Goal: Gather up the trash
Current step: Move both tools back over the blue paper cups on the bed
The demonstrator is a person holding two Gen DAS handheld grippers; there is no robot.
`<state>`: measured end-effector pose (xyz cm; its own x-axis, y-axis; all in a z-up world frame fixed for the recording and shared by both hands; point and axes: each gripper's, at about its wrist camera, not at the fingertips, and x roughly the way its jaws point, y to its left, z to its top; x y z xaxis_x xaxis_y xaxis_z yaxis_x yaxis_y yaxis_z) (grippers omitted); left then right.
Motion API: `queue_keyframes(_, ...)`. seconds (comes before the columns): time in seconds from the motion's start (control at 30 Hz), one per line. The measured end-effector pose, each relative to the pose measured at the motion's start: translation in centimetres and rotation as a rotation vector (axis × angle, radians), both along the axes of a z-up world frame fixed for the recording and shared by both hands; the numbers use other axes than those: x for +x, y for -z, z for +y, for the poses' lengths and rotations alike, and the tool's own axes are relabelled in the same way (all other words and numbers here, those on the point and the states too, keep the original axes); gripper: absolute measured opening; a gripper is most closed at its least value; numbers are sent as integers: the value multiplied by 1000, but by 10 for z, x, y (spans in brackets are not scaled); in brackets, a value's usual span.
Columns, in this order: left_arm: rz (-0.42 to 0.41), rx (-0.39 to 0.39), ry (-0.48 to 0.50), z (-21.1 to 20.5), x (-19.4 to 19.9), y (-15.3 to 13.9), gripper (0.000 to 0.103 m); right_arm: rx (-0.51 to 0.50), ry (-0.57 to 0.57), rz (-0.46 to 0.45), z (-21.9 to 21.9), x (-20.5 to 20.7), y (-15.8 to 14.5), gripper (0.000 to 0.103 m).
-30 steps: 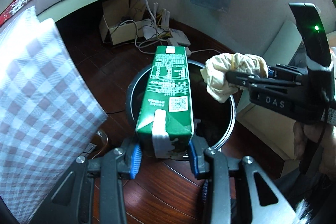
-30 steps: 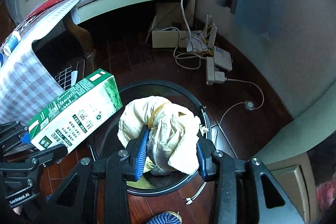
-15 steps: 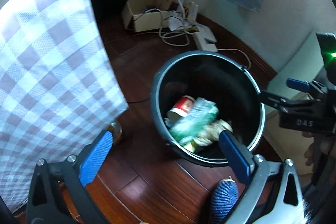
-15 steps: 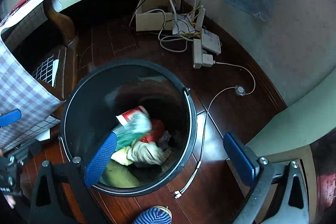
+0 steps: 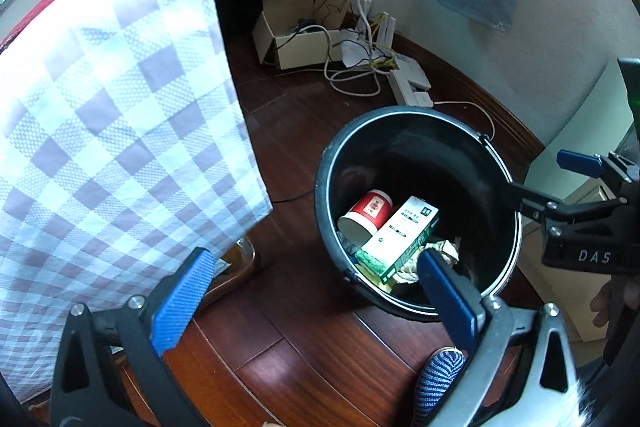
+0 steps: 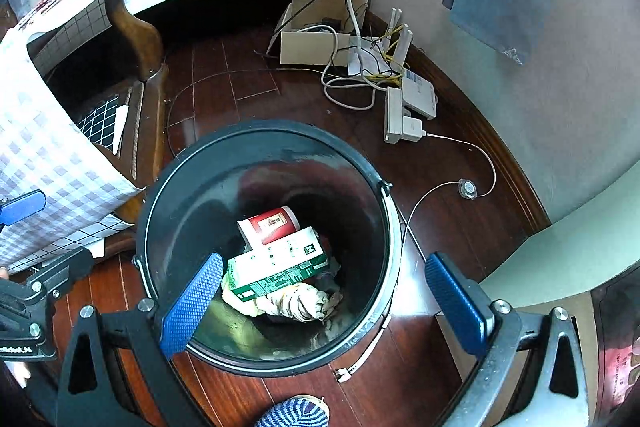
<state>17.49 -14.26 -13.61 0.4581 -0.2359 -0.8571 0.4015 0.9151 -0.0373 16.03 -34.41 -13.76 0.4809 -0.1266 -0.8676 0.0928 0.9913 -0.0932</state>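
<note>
A black bin (image 5: 332,163) stands on the dark wooden floor. Inside it lie a green and white carton (image 5: 400,239), a red paper cup (image 5: 368,215) and a crumpled paper wad (image 6: 296,301) under the carton's near end. My left gripper (image 5: 312,259) hangs open over the bin's left rim with nothing between its blue pads. My right gripper (image 6: 322,263) is open straight above the bin (image 6: 264,131), also empty. The carton (image 6: 280,263) and cup (image 6: 272,223) show between its fingers, far below them.
A checked tablecloth (image 5: 100,147) hangs close on the left of the bin. A cardboard box (image 5: 288,39), cables and a power strip (image 5: 408,87) lie by the far wall. A pale cabinet (image 6: 560,259) stands right of the bin. A striped slipper (image 5: 440,367) is near me.
Both grippers went from shut to wide open. The carton left my left gripper and the paper wad left my right; both now lie in the bin. The left view shifted left.
</note>
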Motion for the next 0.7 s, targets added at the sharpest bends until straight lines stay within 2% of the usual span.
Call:
queue_keyframes(0.4,-22,2,-13,6,-4,-11,102,-5,-29,-12,15,-6,-9,102)
queue_keyframes(0.7,-74,-10,-34,20,-12,-35,102,-8,-53,-49,23,-12,-28,102)
